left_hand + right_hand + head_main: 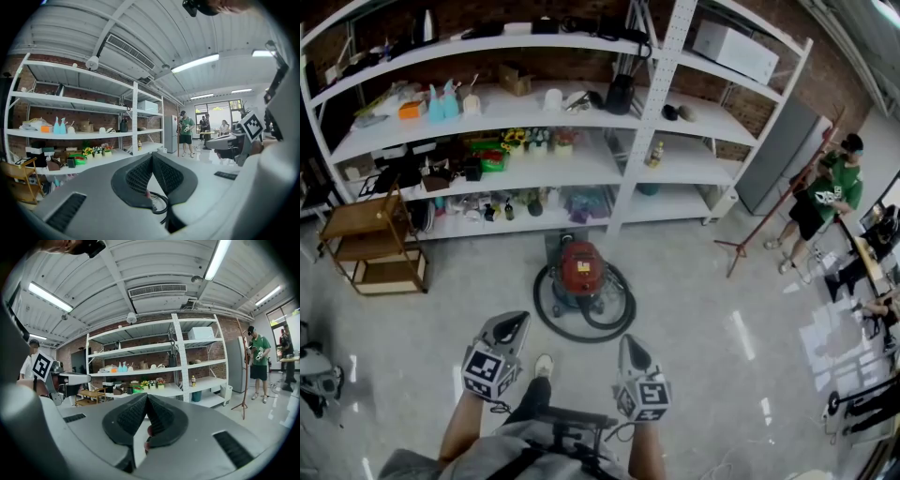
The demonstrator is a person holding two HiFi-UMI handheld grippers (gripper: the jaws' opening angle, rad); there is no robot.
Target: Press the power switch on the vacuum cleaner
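Held low and side by side before the person's body, the grey left gripper [517, 322] and grey right gripper [630, 342] point forward, each with its jaws pressed together on nothing. Well ahead of both, the red canister vacuum cleaner [579, 267] stands on the glossy floor [703, 309], ringed by its black hose [581, 336], just before the white shelving [661, 103].

open floor [703, 309] lies between the left gripper [519, 322], the right gripper [629, 341] and the red vacuum cleaner [579, 267] ahead. a black hose [624, 317] rings its base. white shelving [630, 169] stands close behind it; a wooden rack [373, 246] stands well left.
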